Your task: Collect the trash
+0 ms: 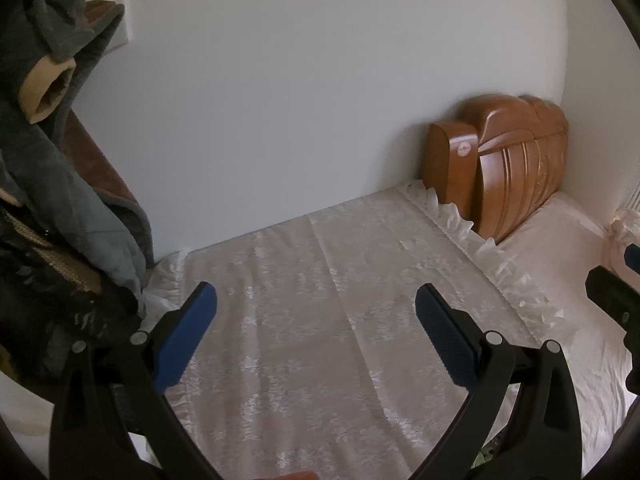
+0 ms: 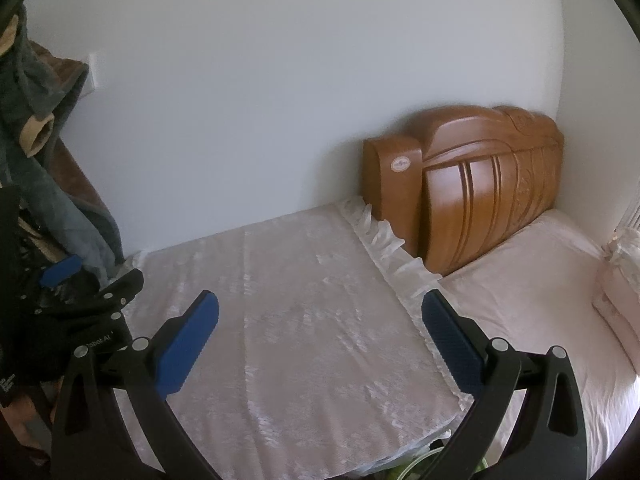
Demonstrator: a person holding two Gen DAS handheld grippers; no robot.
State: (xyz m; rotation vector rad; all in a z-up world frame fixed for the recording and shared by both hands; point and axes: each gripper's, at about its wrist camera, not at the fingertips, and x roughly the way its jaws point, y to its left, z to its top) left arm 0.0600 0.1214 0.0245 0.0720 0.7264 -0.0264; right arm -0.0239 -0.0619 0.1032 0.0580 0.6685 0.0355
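Note:
No trash shows in either view. My left gripper (image 1: 316,300) is open and empty, held over a pale lace cloth (image 1: 320,280) with a ruffled edge. My right gripper (image 2: 320,308) is open and empty over the same lace cloth (image 2: 300,300). The right gripper's edge shows at the far right of the left wrist view (image 1: 616,296). The left gripper shows at the left of the right wrist view (image 2: 80,280). A bit of green shows under the cloth's front edge (image 2: 404,470); I cannot tell what it is.
A carved wooden headboard (image 2: 480,188) stands in the wall corner. A pale bed (image 2: 540,280) lies right of the cloth. Grey and brown clothes (image 1: 52,160) hang at the left. A white wall (image 1: 300,80) rises behind.

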